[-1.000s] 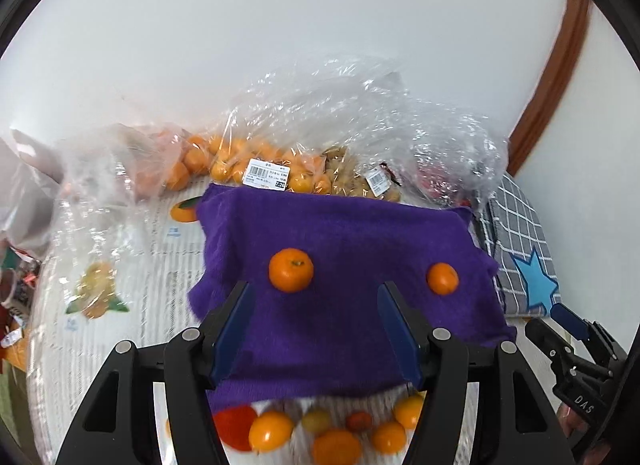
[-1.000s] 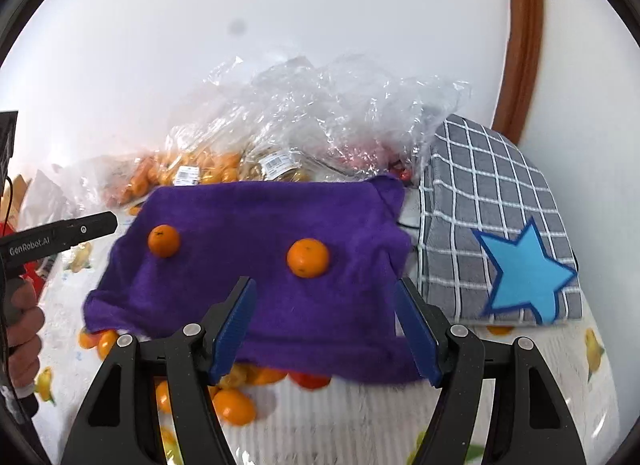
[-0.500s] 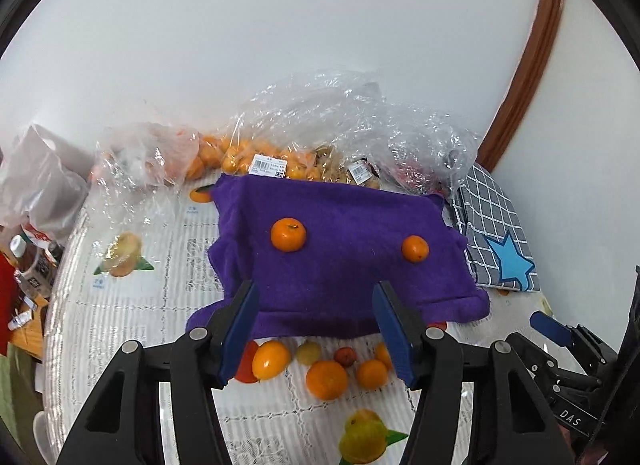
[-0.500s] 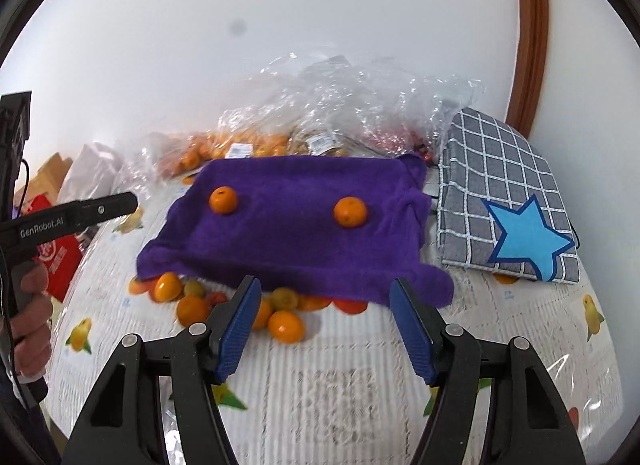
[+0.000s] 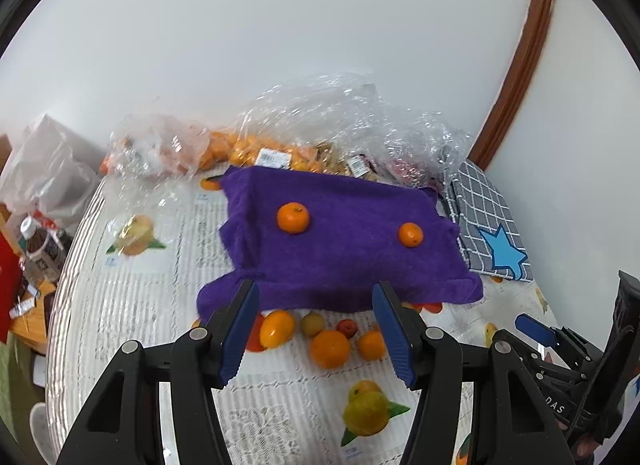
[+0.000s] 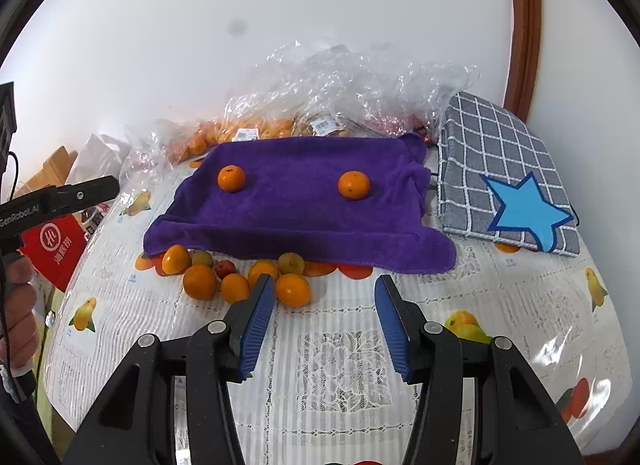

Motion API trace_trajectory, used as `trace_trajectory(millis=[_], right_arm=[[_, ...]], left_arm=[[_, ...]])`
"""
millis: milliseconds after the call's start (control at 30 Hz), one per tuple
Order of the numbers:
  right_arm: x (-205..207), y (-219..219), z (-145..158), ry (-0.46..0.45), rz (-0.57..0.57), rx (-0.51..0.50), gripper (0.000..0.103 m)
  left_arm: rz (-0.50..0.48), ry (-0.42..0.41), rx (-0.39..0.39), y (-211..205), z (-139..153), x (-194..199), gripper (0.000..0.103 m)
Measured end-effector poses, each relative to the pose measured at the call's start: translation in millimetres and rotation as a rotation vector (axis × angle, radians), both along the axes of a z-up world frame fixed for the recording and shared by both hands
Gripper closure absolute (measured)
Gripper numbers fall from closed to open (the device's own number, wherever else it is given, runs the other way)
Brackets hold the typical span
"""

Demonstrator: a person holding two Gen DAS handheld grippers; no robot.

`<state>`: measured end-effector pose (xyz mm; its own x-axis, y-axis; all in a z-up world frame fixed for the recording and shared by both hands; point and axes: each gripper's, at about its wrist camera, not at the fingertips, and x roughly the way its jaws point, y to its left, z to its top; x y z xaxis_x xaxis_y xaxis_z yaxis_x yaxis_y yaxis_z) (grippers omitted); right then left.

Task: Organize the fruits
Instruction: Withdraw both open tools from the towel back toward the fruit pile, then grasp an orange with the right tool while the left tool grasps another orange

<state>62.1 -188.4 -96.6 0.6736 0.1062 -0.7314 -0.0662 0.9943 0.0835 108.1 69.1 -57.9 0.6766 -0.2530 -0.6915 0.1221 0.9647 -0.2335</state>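
Taking the purple towel [image 6: 296, 205] as the landmark, the sorting looks barely begun: only two oranges sit on it, and a heap of loose fruit lies on the counter [image 6: 340, 353] along its near edge, partly tucked under the hem

Well off the towel's left side stand a white bag [image 5: 44, 173] and a bottle [image 5: 40, 245]. Behind the towel's far edge lie clear plastic bags of fruit [image 6: 320, 105], some with price labels. On the towel, the left orange [image 6: 231, 178] rests toward its left half and the right orange [image 6: 353, 184] toward its right half, well apart from each other. Just in front of the towel's near hem is the loose pile [image 6: 236, 271]: oranges, a couple of smaller yellowish fruits and a small red one, with more red and orange skins peeping from under the cloth. To the right of the towel lies a grey checked cloth [image 6: 492, 153] with a blue star

The left gripper [image 5: 314, 329] hovers in front of the towel's near hem with its fingers spread and nothing between them. The right gripper [image 6: 324, 321] hangs just right of the pile, fingers likewise spread and empty

The step in hand seems to be choosing the next piece. The next move probably calls for lowering one gripper over a single fruit at the pile's edge, straddling it without nudging neighbours, which would roll easily, then closing gently and carrying it to a cloth
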Motion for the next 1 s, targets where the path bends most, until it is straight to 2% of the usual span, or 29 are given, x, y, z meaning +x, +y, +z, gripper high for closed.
trace_trajectory(millis=[67,167,333,400,467,833,900,933,1000], right_arm=[[-0.4,0.6,-6.9,0.005,-0.002,0.008,0.041],[0.4,4.7,-18.0,0.027,0.032,0.031,0.041],[7.5,17.1,-36.5,0.053,0.071,0.012,0.041],[12.0,21.4,-44.9,0.053,0.079,0.007,0.044],[18.2,24.9,-53.6,0.059,0.08,0.009,0.055],[61.4,35.7,-94.6,0.113,0.076,0.016,0.057],[66.3,36.0,-98.9,0.104,0.068,0.001,0.062],[66.3,37.0,-98.8,0.086,0.068,-0.009,0.068],[65.3,39.3,-98.9,0.075,0.078,-0.029,0.068]], left_arm=[[0.02,0.012,-0.011,8.6,-7.0,-3.9,0.046],[0.068,0.048,-0.015,22.2,-18.0,-5.6,0.045],[0.094,0.089,-0.028,41.0,-31.6,-9.2,0.043],[0.099,0.1,-0.012,45.0,-36.8,-10.0,0.043],[0.102,0.12,0.002,48.1,-43.7,-9.4,0.043],[0.08,0.175,0.02,51.0,-72.6,-2.5,0.043],[0.067,0.171,0.016,46.7,-77.5,0.1,0.043],[0.057,0.167,0.01,43.9,-80.7,1.9,0.043],[0.039,0.157,-0.004,37.2,-87.4,5.5,0.043]])
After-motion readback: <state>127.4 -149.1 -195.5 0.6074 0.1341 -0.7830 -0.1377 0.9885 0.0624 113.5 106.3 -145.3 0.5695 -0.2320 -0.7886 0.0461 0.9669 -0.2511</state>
